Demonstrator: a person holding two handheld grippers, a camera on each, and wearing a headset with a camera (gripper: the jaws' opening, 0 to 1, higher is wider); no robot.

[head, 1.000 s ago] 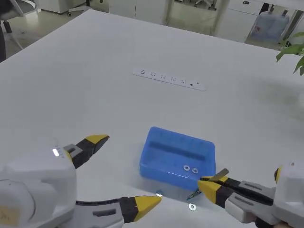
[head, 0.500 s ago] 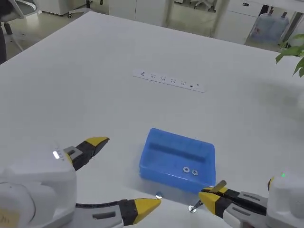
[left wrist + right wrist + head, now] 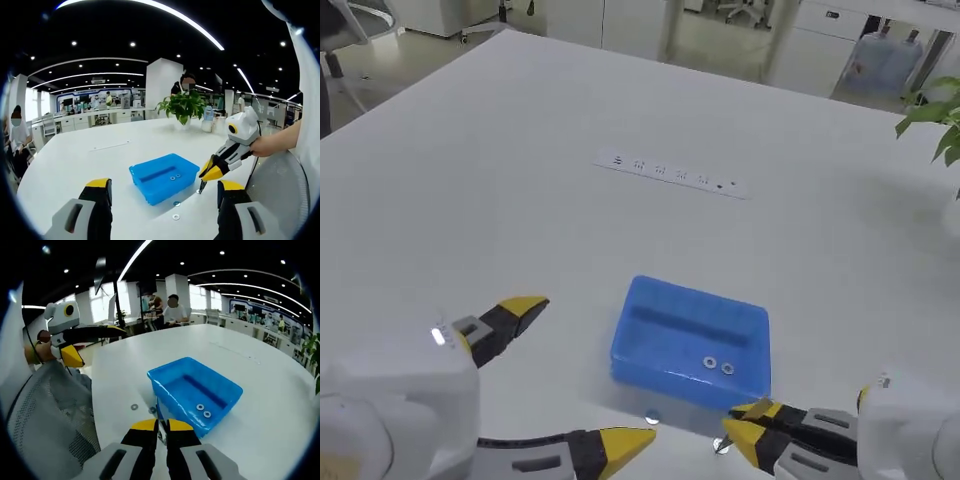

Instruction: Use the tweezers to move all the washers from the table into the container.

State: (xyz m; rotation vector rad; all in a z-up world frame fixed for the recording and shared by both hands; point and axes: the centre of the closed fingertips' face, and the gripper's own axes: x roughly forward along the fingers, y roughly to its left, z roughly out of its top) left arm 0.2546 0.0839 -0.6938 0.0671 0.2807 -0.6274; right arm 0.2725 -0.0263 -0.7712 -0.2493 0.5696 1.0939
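In the head view, the blue container (image 3: pixel 652 371) holds two washers (image 3: pixel 718 367); the left gripper (image 3: pixel 588 372), jaws spread wide, sits left of it, and the right gripper (image 3: pixel 738 428) is at its near right corner. In the left gripper view, the right gripper's jaws are pressed together on the tweezers (image 3: pixel 200 188), which point down beside the container's near wall, with two loose washers (image 3: pixel 175 216) nearby. In the right gripper view, the loose washers lie left of the container.

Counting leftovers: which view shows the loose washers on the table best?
Left gripper view: both loose washers lie clear before the container. Right gripper view has one in the container's shadow; head view, tiny specks.
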